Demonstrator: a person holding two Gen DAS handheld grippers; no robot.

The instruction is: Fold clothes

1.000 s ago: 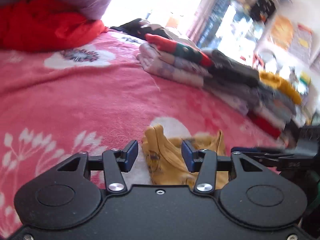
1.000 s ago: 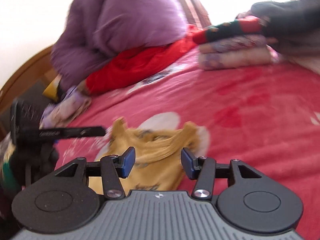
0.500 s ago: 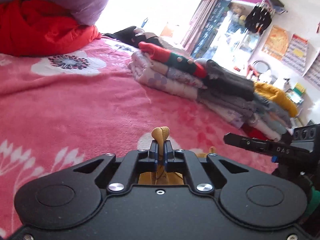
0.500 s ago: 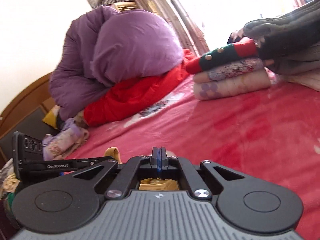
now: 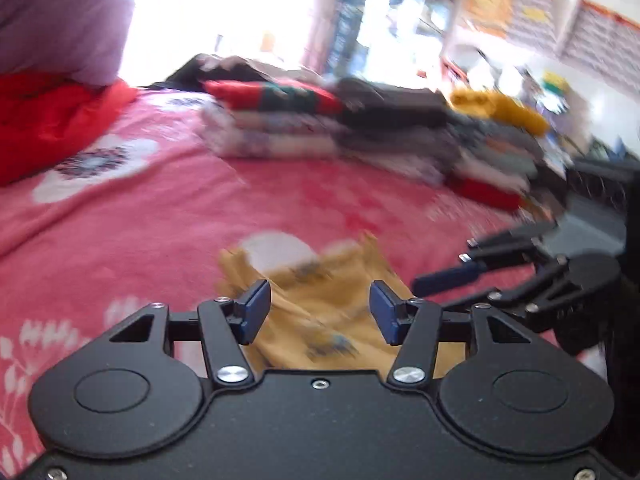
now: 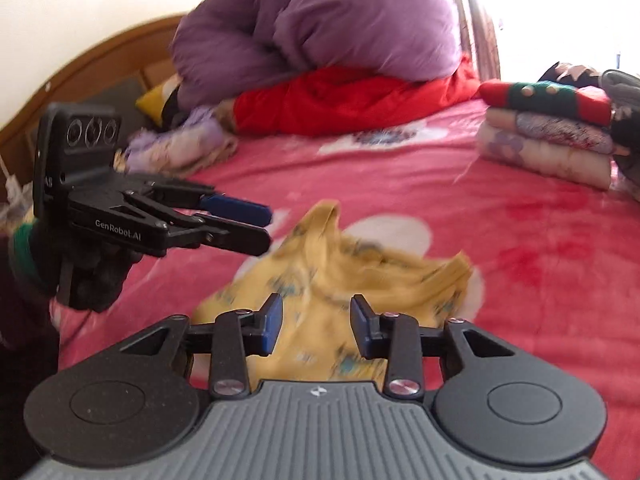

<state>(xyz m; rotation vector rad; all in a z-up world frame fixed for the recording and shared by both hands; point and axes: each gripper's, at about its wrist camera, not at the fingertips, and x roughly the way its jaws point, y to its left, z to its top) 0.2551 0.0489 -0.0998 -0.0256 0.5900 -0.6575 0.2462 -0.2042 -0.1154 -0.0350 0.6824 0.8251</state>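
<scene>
A small yellow printed garment (image 5: 320,296) lies crumpled on the pink flowered bedspread (image 5: 160,208), just beyond both grippers. My left gripper (image 5: 320,310) is open, its blue pads on either side of the cloth and not pinching it. My right gripper (image 6: 316,320) is also open over the near part of the yellow garment (image 6: 360,272). From the right wrist view the left gripper (image 6: 262,226) comes in from the left, held by a dark-gloved hand (image 6: 92,276). The right gripper (image 5: 460,264) shows at the right edge of the left wrist view. Both views are motion-blurred.
A row of folded clothes (image 5: 360,132) lies along the far right of the bed, the folded clothes (image 6: 548,136) topped by a red and green knit. A purple duvet (image 6: 340,20) and red blanket (image 6: 340,100) are heaped by the wooden headboard (image 6: 120,52). Loose lilac cloth (image 6: 180,148) lies at the left.
Half a second ago both grippers were shut on the yellow garment. Both have since opened and the garment lies loose on the bedspread, more spread out.
</scene>
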